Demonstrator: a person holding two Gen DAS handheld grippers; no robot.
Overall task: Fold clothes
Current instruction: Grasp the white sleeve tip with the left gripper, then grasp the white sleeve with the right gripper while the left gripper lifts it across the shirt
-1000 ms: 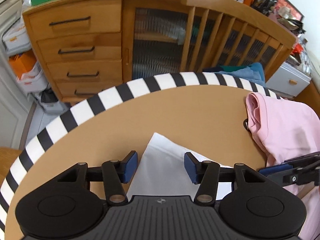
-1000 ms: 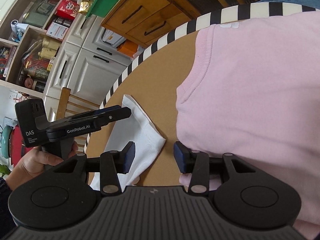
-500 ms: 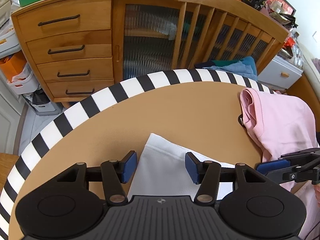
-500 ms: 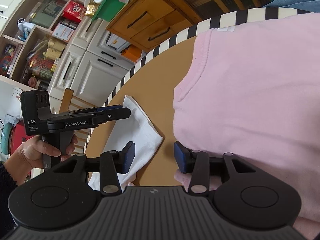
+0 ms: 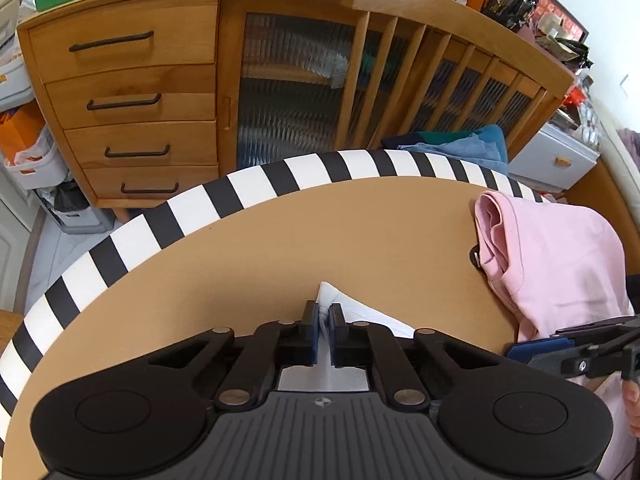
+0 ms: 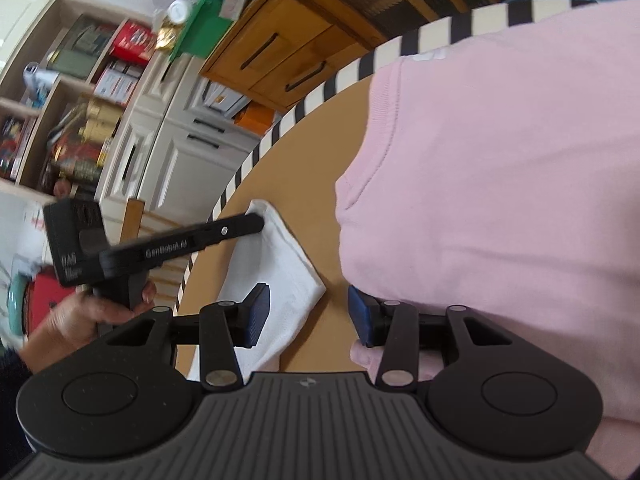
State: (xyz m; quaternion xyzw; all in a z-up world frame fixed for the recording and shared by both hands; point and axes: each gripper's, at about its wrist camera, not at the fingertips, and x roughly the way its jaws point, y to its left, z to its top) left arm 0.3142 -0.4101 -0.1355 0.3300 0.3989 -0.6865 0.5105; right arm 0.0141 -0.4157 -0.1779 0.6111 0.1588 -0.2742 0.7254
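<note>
Left gripper (image 5: 324, 320) has its blue pads pinched together on the far corner of a white folded cloth (image 5: 360, 316), which lies flat on the table (image 5: 280, 264) near the person's side. From the right wrist view the same gripper (image 6: 260, 222) shows as a black bar reaching over the white cloth (image 6: 280, 280), gripped by a hand (image 6: 80, 324) at the lower left. Right gripper (image 6: 306, 312) stands wide, one pad above the near end of the white cloth and the other at the edge of a pink garment (image 6: 500, 180), with bare table between them; it holds nothing. In the left wrist view that gripper (image 5: 560, 354) enters from the right edge, low against the pink garment (image 5: 560, 264).

The pink garment lies in a loose heap on the right part of the table, apart from the white cloth, with its ribbed hem turned toward it. The table top is plain tan with a black-and-white striped rim (image 5: 256, 192) curving round its far edge. Beyond it stands a wooden sideboard (image 5: 132, 100) with four drawers and ribbed-glass doors, a wooden chair back (image 5: 448, 52) in front, and blue clothing (image 5: 460, 146) just past the rim. White cupboards (image 6: 168, 152) and cluttered open shelves (image 6: 72, 92) show in the right wrist view, somewhat blurred.
</note>
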